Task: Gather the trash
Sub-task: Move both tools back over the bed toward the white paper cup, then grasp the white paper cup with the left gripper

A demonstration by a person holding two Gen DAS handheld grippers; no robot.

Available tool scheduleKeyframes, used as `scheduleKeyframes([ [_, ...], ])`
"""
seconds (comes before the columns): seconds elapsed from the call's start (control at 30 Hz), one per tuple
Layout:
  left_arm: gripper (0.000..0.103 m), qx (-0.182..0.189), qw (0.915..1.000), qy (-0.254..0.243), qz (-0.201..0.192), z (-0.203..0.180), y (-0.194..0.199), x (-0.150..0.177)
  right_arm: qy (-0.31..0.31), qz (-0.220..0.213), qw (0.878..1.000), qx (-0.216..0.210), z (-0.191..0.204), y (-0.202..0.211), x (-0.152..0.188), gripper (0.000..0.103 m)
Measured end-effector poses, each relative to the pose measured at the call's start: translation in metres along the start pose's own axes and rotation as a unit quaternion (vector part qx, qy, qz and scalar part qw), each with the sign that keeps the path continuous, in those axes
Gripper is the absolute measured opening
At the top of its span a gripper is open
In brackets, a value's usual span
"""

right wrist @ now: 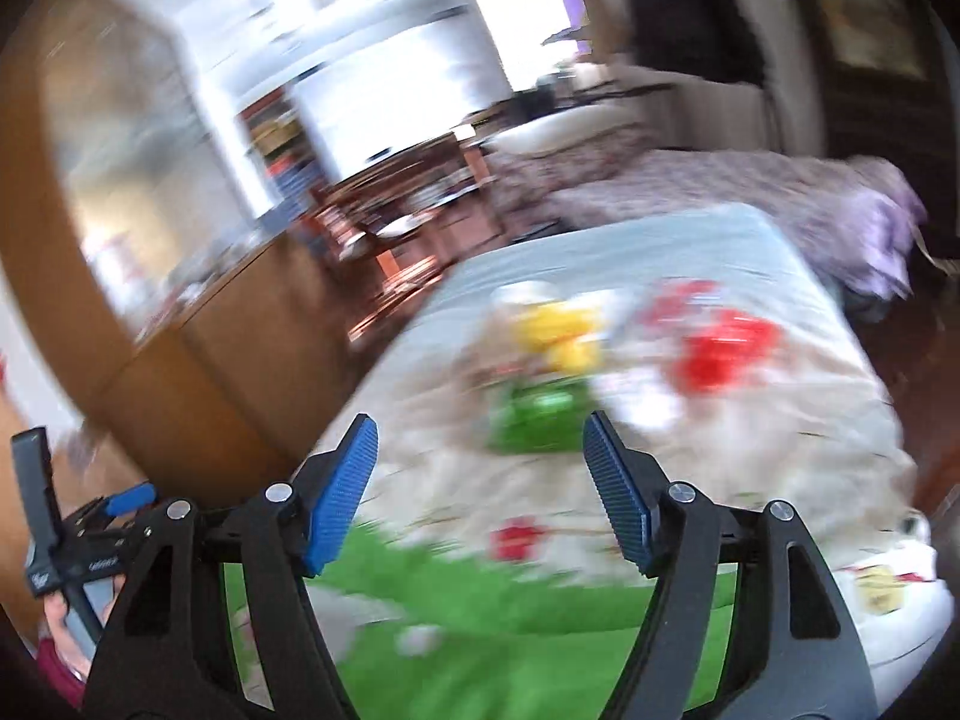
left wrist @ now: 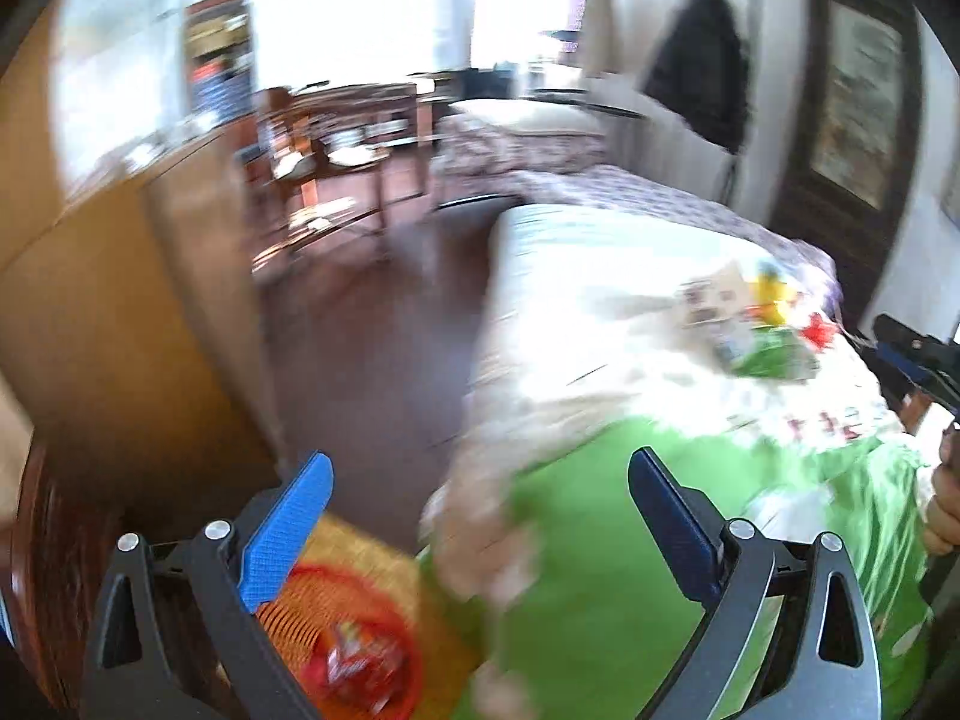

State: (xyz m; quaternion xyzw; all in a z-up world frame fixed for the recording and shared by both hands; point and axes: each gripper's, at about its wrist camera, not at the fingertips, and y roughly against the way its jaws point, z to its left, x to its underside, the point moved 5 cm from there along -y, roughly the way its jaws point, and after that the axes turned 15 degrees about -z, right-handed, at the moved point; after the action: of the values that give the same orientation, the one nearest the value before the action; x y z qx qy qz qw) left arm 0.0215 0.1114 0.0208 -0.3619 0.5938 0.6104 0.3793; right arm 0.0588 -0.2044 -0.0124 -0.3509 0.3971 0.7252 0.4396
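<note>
Both views are smeared by motion blur, so small details cannot be read. The left gripper (left wrist: 480,492) stands wide open, its blue-padded fingers (left wrist: 282,534) well apart with nothing between them. Below its left finger sits a round orange-red woven basket (left wrist: 360,648) on a yellow mat (left wrist: 384,552), and inside the basket lies a crumpled red wrapper (left wrist: 348,666). The basket is at the near left corner of the scene, just beside the bed's near edge.

The right gripper (right wrist: 480,480) is open too, jaws apart and empty; no earlier view is at hand to say more. Its blue ribbed fingers (right wrist: 342,498) frame a heap of litter farther off on the bed (right wrist: 690,240): a green crinkled packet (right wrist: 534,420) nearest, a yellow wrapper (right wrist: 558,330) behind it, and a red wrapper (right wrist: 726,348) to the right. Another small red scrap (right wrist: 516,537) lies nearer, right of centre. None of it touches the fingers.

The bed carries a pale sheet at the far end and a bright green cover (right wrist: 480,606) at the near end. A light brown wooden wardrobe (left wrist: 90,300) stands to the left, a dark wooden floor (left wrist: 372,330) between it and the bed. In the left wrist view the right gripper (left wrist: 912,354) shows at the far right edge, with part of a hand (left wrist: 945,504) below it.
</note>
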Motion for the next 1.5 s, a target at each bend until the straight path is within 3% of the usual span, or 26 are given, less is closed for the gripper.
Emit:
scheduleKeyframes([
  [0.17, 0.097, 0.051, 0.9969, -0.059, 0.006, -0.09, -0.06, -0.027, -0.058, -0.011, 0.997, 0.057, -0.057, -0.007, 0.006, 0.072],
  [0.27, 0.097, 0.071, 0.9951, -0.068, 0.013, -0.13, -0.095, -0.038, -0.115, 0.001, 0.992, 0.049, -0.074, -0.013, 0.011, 0.072],
  [0.47, 0.097, 0.116, 0.9904, -0.073, 0.018, -0.207, -0.152, -0.052, -0.129, -0.018, 0.99, 0.05, -0.083, -0.01, 0.009, 0.072],
  [0.6, 0.097, 0.098, 0.991, -0.091, -0.006, -0.233, -0.184, -0.066, -0.153, -0.023, 0.987, 0.051, -0.087, -0.004, 0.014, 0.072],
  [0.8, 0.097, 0.064, 0.997, -0.04, 0.016, -0.206, -0.228, -0.073, -0.147, -0.017, 0.988, 0.047, -0.082, -0.005, 0.015, 0.072],
  [0.93, 0.097, 0.028, 0.9974, -0.049, 0.045, -0.172, -0.228, -0.054, -0.151, -0.016, 0.987, 0.046, -0.082, -0.005, 0.015, 0.072],
  [1.03, 0.097, 0.029, 0.9978, -0.019, 0.056, -0.144, -0.216, -0.045, -0.154, -0.017, 0.987, 0.046, -0.082, -0.004, 0.015, 0.072],
  [1.13, 0.097, 0.006, 0.9987, 0.014, 0.048, -0.115, -0.2, -0.041, -0.15, -0.017, 0.987, 0.047, -0.081, -0.004, 0.015, 0.072],
  [1.3, 0.097, 0.031, 0.9944, 0.099, 0.018, -0.092, -0.178, -0.048, -0.136, -0.015, 0.989, 0.047, -0.076, -0.004, 0.016, 0.072],
  [1.5, 0.097, 0.067, 0.9943, 0.083, 0.013, -0.112, -0.169, -0.049, -0.119, -0.011, 0.992, 0.047, -0.071, -0.004, 0.018, 0.072],
])
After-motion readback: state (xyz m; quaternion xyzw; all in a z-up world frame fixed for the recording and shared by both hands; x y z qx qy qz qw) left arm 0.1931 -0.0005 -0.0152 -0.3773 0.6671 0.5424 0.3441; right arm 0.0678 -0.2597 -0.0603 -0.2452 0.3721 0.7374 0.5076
